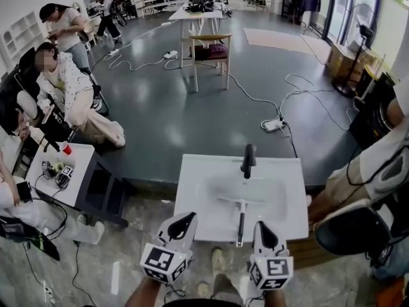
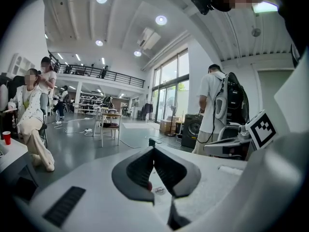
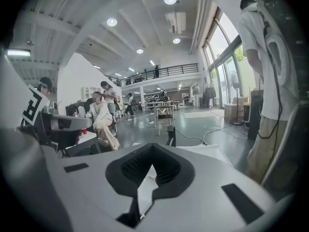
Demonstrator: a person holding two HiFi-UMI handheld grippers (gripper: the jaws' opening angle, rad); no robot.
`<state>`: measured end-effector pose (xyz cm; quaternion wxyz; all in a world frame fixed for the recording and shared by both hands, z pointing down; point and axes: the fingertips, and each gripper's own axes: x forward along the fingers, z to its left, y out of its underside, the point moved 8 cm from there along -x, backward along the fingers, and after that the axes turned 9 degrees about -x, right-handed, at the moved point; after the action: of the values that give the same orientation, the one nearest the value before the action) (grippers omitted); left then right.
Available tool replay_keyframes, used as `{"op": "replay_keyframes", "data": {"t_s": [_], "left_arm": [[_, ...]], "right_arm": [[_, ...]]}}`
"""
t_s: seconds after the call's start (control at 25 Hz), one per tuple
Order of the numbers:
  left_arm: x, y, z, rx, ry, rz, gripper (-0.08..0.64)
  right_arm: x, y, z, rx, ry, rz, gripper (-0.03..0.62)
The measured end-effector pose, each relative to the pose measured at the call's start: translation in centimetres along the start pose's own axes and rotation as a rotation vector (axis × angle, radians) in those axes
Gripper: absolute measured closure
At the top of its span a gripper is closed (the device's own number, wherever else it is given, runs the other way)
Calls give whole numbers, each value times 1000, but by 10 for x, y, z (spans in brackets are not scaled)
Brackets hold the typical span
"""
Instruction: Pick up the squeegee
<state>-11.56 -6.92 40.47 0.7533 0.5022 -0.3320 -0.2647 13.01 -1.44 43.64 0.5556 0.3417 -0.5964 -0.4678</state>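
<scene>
A squeegee [image 1: 241, 217] lies in the white sink basin [image 1: 281, 178], its pale blade across the bowl and its dark handle pointing toward the near rim. A black faucet [image 1: 248, 160] stands at the far rim. My left gripper [image 1: 186, 219] hovers at the near rim, left of the handle, jaws shut and empty. My right gripper [image 1: 262, 226] hovers just right of the handle end, also shut and empty. The left gripper view shows shut jaws [image 2: 154, 151] over the basin with the faucet [image 2: 152, 141] beyond. In the right gripper view the shut jaws [image 3: 152, 150] hide the squeegee.
A small white table [image 1: 80, 171] with a red cup [image 1: 66, 148] stands left, with seated people beside it. A person [image 1: 377, 165] and a black chair [image 1: 351, 229] are close on the right. Cables [image 1: 275, 123] cross the floor beyond the sink.
</scene>
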Motion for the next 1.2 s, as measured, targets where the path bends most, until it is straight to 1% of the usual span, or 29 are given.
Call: {"op": "replay_keyframes", "data": {"t_s": [0.2,0.44,0.72,0.92,1.08,1.2], "left_arm": [[35,8,14,-1,-14,37,557],[66,26,28,-23,-21,83,557],[86,51,54,-48,-48,132,558],[99,70,70,-72,-62,164,558],[111,83,76,-87,-66,190,558],[118,88,79,-98,-63,202,558]], "right_arm": [[40,11,-15,23,-12,50,594],[74,28,-24,35,-38,108,594],[105,61,-28,72,-37,184,594],[126,79,-28,77,-49,230,594],[141,97,-31,77,-55,294,594],[153,108,-33,84,-40,335,594]]}}
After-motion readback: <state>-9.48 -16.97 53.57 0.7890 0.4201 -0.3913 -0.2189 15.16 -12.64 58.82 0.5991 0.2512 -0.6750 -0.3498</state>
